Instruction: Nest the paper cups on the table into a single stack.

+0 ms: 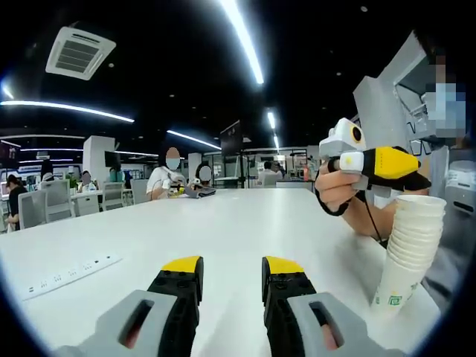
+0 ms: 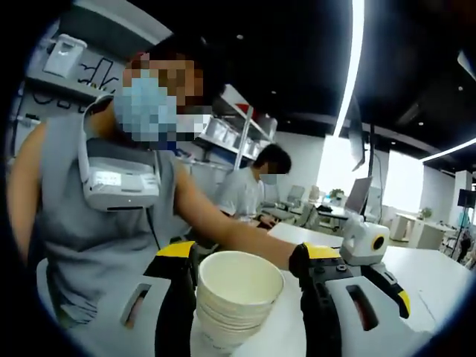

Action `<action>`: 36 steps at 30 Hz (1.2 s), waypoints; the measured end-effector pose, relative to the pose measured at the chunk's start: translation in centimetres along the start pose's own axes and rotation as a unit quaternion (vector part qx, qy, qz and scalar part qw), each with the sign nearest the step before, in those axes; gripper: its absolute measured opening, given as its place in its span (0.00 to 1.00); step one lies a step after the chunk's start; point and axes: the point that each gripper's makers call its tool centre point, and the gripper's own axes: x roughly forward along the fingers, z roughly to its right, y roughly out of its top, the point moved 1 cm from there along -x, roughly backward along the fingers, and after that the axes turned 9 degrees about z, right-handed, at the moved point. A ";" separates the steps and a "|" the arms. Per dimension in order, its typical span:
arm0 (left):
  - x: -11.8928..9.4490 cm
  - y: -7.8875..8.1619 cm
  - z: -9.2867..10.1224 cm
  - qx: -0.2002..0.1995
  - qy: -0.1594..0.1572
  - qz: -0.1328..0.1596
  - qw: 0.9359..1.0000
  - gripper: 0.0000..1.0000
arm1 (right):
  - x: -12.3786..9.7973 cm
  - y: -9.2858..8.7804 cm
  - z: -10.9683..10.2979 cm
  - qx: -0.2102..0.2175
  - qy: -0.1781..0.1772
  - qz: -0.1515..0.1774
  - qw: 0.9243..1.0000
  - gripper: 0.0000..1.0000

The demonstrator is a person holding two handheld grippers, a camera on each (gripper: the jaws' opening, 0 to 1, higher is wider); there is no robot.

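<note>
Hovering over the white tabletop [image 1: 223, 223], the left tool [image 1: 230, 271] is open and holds nothing — the stack of paper cups [image 1: 407, 249] stands upright to its right, near the tabletop's edge. The right tool [image 2: 245, 260] straddles that stack, jaws spread at either side — whether they touch it, I cannot tell.

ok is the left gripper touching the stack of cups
Apart. In the left gripper view the left gripper holds its open jaws over the table, and the cup stack stands off to their right with bare white surface between.
</note>
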 end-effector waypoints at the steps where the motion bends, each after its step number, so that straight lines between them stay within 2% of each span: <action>1: 0.0 0.0 0.0 0.000 0.000 0.000 1.000 0.33 | 0.0 0.0 0.1 0.000 0.000 0.000 1.000 0.58; 12: 0.0 0.1 -0.1 0.000 0.001 0.001 1.000 0.33 | -0.2 0.1 0.2 0.007 0.001 0.006 1.000 0.62; 16: 0.1 0.3 0.0 0.003 0.000 0.002 1.000 0.33 | 0.5 -0.1 0.0 0.007 -0.003 0.001 1.000 0.70; 19: 0.0 0.2 0.0 0.008 0.002 0.001 1.000 0.33 | 0.4 -0.4 0.4 0.013 -0.007 -0.004 1.000 0.71; 23: -0.1 -0.2 -0.1 0.012 0.007 -0.007 1.000 0.33 | 0.2 -0.8 1.0 0.029 -0.025 -0.013 0.999 0.71; 31: -0.2 0.1 -0.1 0.014 0.006 -0.004 1.000 0.33 | -0.1 -0.9 0.3 0.043 -0.065 -0.012 0.997 0.77; 36: -0.1 -0.3 0.7 0.018 0.010 -0.009 1.000 0.33 | -0.1 -1.8 -0.6 0.045 -0.085 -0.025 0.995 0.78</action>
